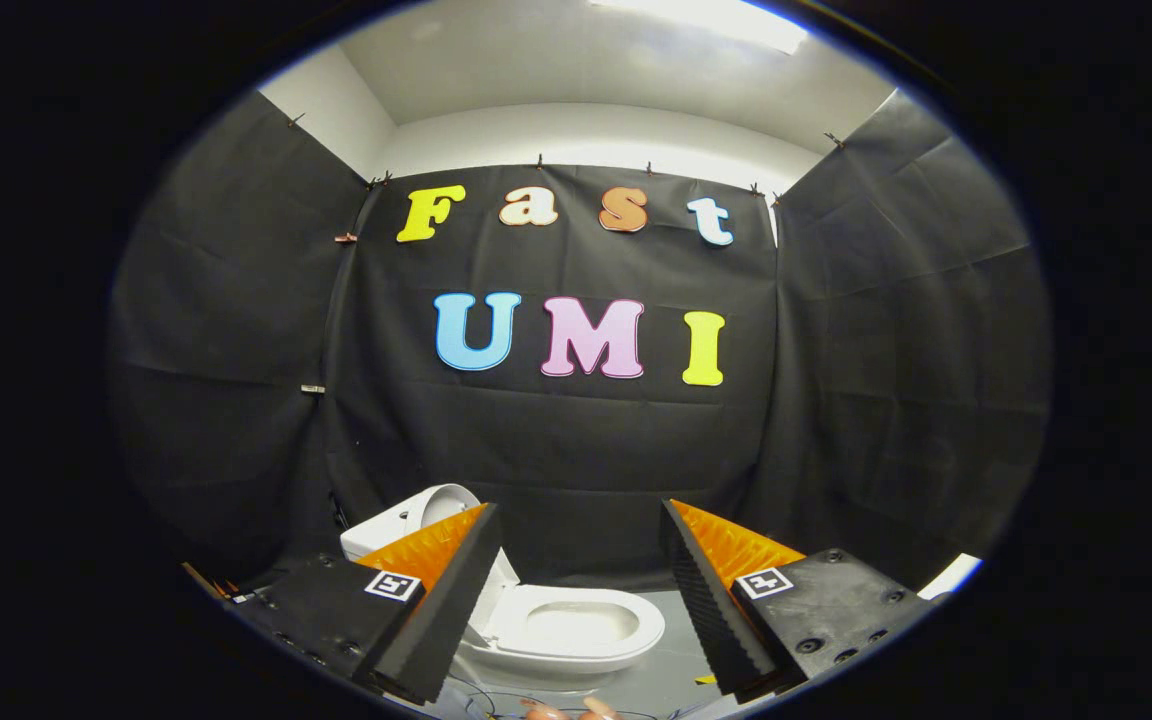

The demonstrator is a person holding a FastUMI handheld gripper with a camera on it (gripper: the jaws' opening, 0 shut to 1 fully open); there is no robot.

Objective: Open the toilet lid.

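Both jaws (pixel 576 600) stand wide apart, empty, above the toilet (pixel 576 630); its lid (pixel 441 505) looks already raised, so pushing further risks straining the hinge.

The gripper (pixel 576 590) was held level and pointed forward, with its two fingers (pixel 446 610) spread wide apart. The jaws stood open and nothing was pressed between them. Each finger narrowed toward its tip, and the inner faces looked at each other across the gap. Below the fingers, two fingertips of the person's hand (pixel 571 710) were seen.
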